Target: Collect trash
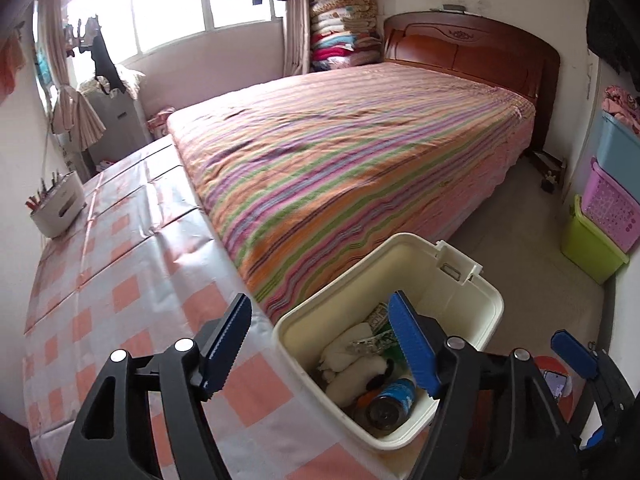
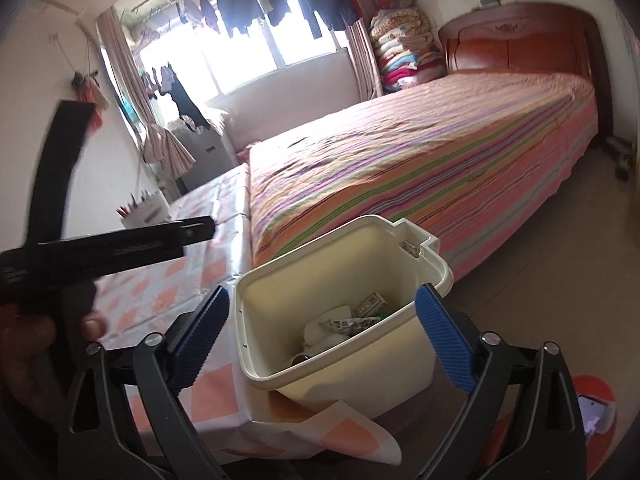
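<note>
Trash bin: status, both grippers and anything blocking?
Left gripper open, empty, over bin edge. Right gripper open, empty. Cream bin lidless, holds can, wrappers, white wads. Nothing blocking.

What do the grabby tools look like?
Each tool is black plastic with two curved arms joined by round silver rivets. The left tool and right tool both end in flat blue pads with tiny ridges. No cables or sleeves show.

A checked-cloth table (image 1: pixel 132 280) bears a white pen holder (image 1: pixel 56 210), bare elsewhere.
</note>
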### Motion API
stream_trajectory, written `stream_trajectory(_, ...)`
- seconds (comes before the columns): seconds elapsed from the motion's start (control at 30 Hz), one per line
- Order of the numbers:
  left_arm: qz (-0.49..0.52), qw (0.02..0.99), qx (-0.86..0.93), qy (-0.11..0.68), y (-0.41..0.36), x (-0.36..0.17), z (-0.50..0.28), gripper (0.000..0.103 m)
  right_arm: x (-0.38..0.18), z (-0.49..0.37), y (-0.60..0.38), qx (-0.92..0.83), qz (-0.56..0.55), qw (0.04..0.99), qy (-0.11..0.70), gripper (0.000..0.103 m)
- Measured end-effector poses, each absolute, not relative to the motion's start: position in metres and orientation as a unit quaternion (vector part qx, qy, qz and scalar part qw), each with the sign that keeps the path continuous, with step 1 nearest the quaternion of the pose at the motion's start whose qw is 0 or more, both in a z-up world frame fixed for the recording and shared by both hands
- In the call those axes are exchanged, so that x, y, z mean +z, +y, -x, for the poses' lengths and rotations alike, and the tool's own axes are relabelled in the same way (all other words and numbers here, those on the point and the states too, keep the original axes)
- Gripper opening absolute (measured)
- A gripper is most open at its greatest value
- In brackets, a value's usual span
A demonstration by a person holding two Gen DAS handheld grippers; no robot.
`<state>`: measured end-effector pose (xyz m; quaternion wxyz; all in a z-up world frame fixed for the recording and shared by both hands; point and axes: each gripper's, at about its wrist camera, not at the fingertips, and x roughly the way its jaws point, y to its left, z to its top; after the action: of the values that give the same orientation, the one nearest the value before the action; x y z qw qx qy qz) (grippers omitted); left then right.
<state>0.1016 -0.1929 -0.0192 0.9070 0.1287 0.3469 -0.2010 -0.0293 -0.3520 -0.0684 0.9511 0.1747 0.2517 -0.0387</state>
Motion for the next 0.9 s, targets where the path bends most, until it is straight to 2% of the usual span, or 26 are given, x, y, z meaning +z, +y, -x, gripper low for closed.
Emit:
stream_trajectory(0.37,-0.108,0.935,-0.145,0.306,-0.103,0.001,-0.037,0.074,-0.054,0.047,-0.279,-0.081,-0.132,0.953,0.262,0.096)
stream_trajectory(0.9,-0.095,0.946,-0.141,0.277,-0.044,0.013,0.018,0.075,-0.024,0.07,-0.245,-0.067,-0.099,0.964,0.238,0.096)
